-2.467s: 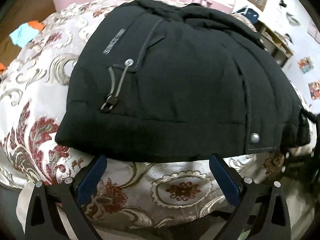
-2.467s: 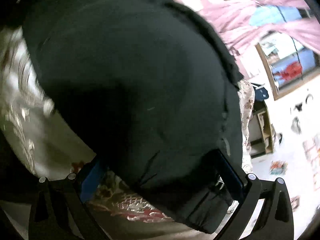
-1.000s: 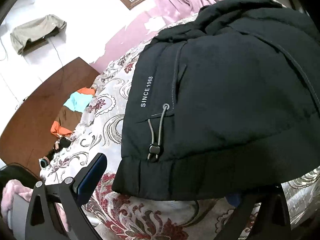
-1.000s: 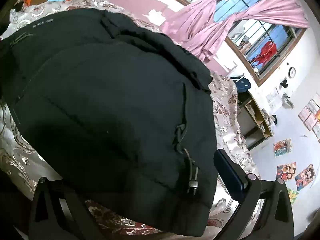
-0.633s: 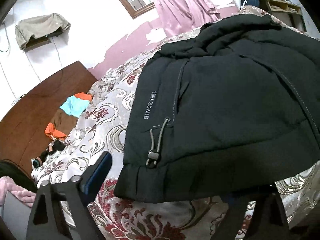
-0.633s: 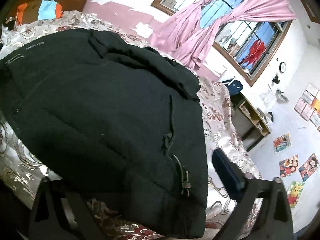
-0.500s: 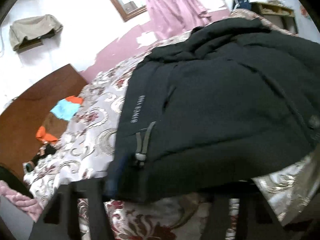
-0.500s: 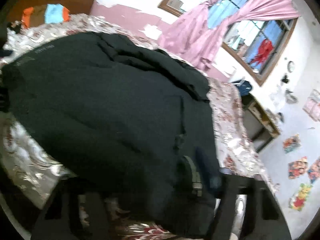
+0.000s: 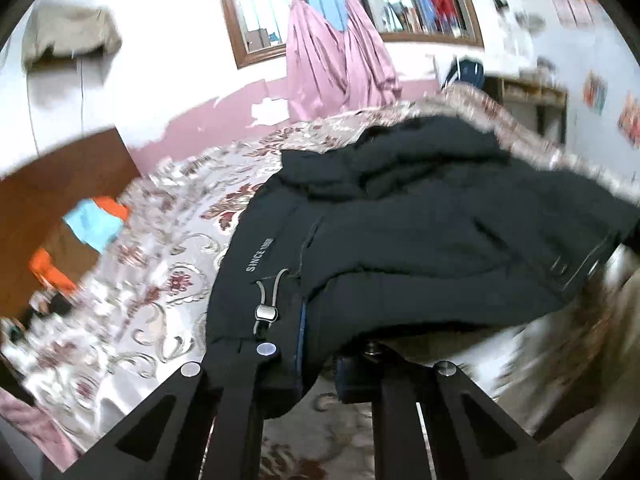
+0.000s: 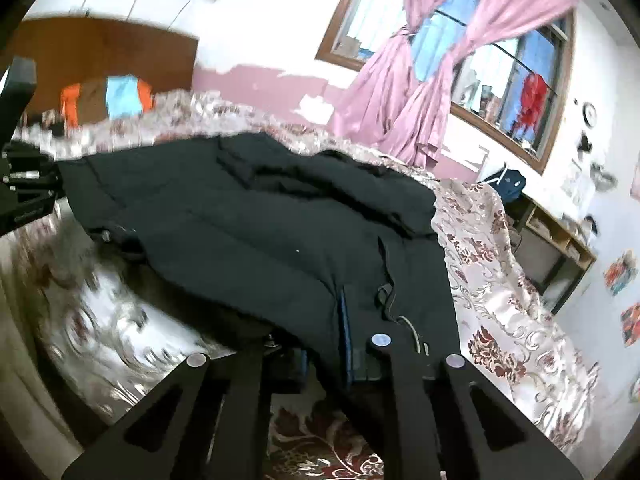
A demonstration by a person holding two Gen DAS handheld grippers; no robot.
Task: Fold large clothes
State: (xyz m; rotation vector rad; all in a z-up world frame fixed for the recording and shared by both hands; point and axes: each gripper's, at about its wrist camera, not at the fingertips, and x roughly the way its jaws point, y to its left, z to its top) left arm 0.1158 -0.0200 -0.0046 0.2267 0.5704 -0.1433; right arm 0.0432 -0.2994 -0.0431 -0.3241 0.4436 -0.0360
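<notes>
A large black padded jacket (image 9: 420, 232) lies on a floral bedspread (image 9: 160, 264); it also fills the middle of the right wrist view (image 10: 260, 232). My left gripper (image 9: 316, 352) is shut on the jacket's near hem at its left corner, beside a drawcord with a toggle (image 9: 266, 312). My right gripper (image 10: 324, 344) is shut on the near hem at the right corner, next to another cord (image 10: 390, 300). The hem is lifted off the bed between them. The left gripper's body shows at the left edge of the right wrist view (image 10: 20, 184).
Orange and blue clothes (image 9: 88, 232) lie by a brown headboard (image 10: 100, 56) at the far left. Pink curtains (image 10: 420, 80) hang at the window. A low shelf (image 10: 552, 244) stands by the bed's right side.
Both grippers have closed on the jacket's near hem; a second ago they were open around it. The hem has risen off the bed and both views have tilted up toward the window.
</notes>
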